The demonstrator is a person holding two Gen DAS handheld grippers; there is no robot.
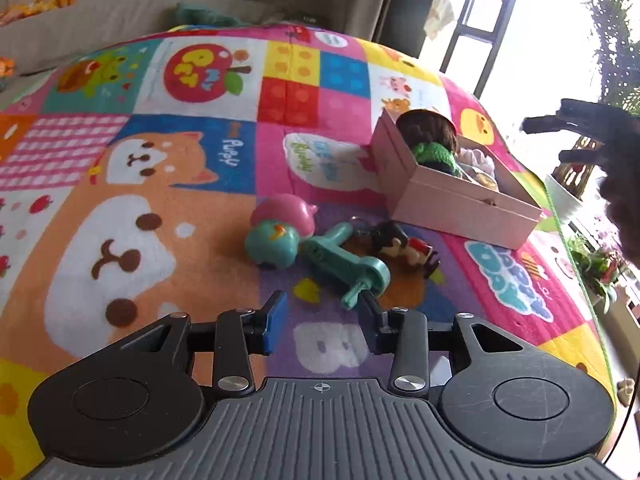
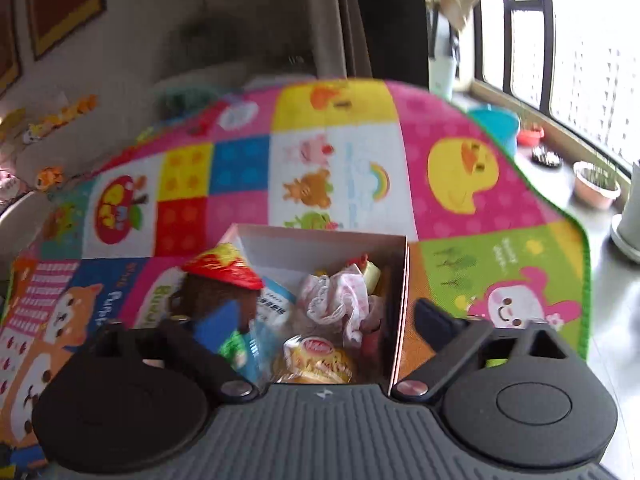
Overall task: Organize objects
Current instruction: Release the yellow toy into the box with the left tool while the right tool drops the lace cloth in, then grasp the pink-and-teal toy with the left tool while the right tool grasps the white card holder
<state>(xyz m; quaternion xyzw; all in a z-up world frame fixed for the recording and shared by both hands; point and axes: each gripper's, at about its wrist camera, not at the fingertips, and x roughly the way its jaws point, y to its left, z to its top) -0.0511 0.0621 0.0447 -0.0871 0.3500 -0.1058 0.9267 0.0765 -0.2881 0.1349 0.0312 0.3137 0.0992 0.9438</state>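
left claw (image 1: 322,312): hovering low over the play mat (image 1: 160,208), jaws spread apart, gripping nothing; its right finger is sitting just beside the peg end of the teal tool.
teal tool (image 1: 344,260): lying flat on the mat just ahead of the left claw, handle pointing away toward the box.
teal ball toy (image 1: 270,245): resting on the mat left of the teal tool, touching the pink toy behind it.
pink toy (image 1: 285,212): sitting just behind the teal ball.
dark keychain figure (image 1: 404,249): lying right of the teal tool's handle, near the box's front wall; details too small to tell.
right claw (image 2: 324,320): hanging over the near end of the box, jaws released and wide, holding nothing; left finger inside the box by the doll, right finger outside the right wall.
pink box (image 1: 452,204): standing open on the mat toward its right edge, beyond the loose toys.
brown doll (image 2: 218,292): sitting at the box's left wall, wearing a red and yellow hat, green scarf around it.
yellow wrapped snack (image 2: 316,360): lying in the box's near end.
pink lace cloth (image 2: 340,296): bunching mid-box.
sofa (image 1: 120,4): running along beyond the mat's far edge.
window (image 2: 560,40): glaring bright past the mat's right edge, plant pots along the sill.
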